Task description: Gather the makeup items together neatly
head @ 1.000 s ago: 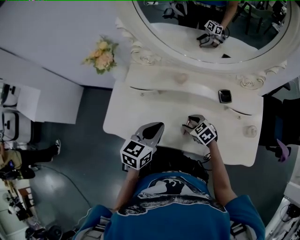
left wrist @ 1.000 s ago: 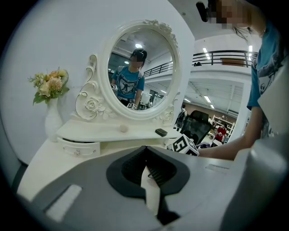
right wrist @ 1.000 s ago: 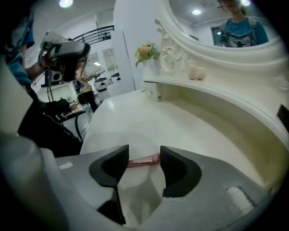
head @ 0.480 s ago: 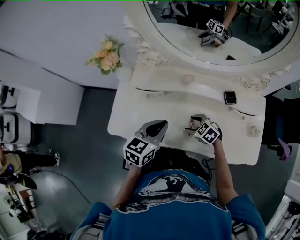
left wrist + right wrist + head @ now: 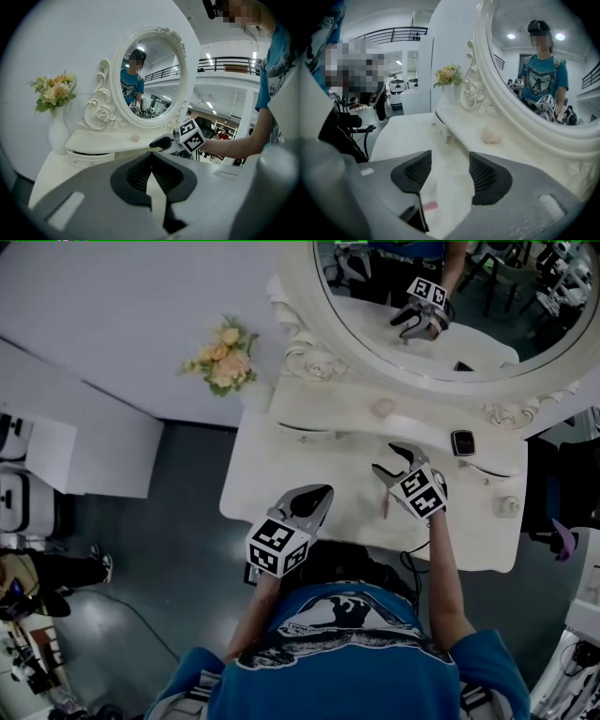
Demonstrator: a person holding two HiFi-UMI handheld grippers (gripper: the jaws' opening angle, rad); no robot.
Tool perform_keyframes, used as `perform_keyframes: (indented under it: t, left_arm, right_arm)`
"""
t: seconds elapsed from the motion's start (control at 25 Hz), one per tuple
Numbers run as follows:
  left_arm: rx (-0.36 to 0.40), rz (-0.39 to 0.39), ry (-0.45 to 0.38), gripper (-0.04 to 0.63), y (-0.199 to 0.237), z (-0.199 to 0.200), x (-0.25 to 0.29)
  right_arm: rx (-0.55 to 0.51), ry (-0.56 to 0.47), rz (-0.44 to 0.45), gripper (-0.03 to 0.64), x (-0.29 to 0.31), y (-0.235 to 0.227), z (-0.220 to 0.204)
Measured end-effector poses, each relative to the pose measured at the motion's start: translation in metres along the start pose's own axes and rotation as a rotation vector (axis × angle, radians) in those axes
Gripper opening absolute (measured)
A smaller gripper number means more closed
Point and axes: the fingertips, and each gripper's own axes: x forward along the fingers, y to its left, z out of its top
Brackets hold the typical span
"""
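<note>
Pink and slim, the makeup stick [image 5: 384, 505] lay released near the surface's [image 5: 272, 474] front edge. The right hand-held gripper [image 5: 387, 459], its jaws just opened and empty, had lifted toward the beauty sponge [image 5: 382, 408], likely the next item. The left hand-held gripper [image 5: 317, 495] stayed clenched on nothing.

Left gripper [image 5: 323, 493] closed, right gripper [image 5: 386, 458] just-parted

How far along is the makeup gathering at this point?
Done: nothing looks gathered; the pink stick, beige sponge and dark compact lie apart. In hand: nothing; the right gripper, whose jaws have just been opening, is empty, and the left gripper is shut and empty. Left: bring all three together.
</note>
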Motion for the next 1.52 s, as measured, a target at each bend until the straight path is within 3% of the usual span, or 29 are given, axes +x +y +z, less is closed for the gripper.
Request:
perform_keyframes:
  t: [0.36, 0.68, 0.72, 1.12, 1.36, 1.52]
  left_arm:
    - [-0.017, 0.042, -0.031, 0.012, 0.022, -0.001, -0.021]
    - [-0.033, 0.075, -0.051, 0.012, 0.034, 0.000, -0.033]
    - [-0.035, 0.079, -0.050, 0.012, 0.036, 0.000, -0.035]
    - [-0.036, 0.079, -0.041, 0.012, 0.045, 0.000, -0.036]
    - [-0.023, 0.033, -0.023, 0.012, 0.038, 0.000, -0.026]
    - [-0.018, 0.012, -0.009, 0.012, 0.036, -0.001, -0.020]
  right_arm:
    - [-0.053, -0.017, -0.164, 0.225, 0.015, -0.059, 0.051]
    - [0.018, 0.103, -0.252, 0.166, 0.046, -0.096, 0.043]
    - [0.032, 0.101, -0.265, 0.123, 0.048, -0.098, 0.041]
    - [0.137, 0.011, -0.329, 0.074, 0.043, -0.092, 0.034]
    - [0.220, -0.087, -0.284, 0.074, 0.018, -0.060, 0.035]
    - [0.221, -0.065, -0.196, 0.077, 0.015, -0.008, 0.024]
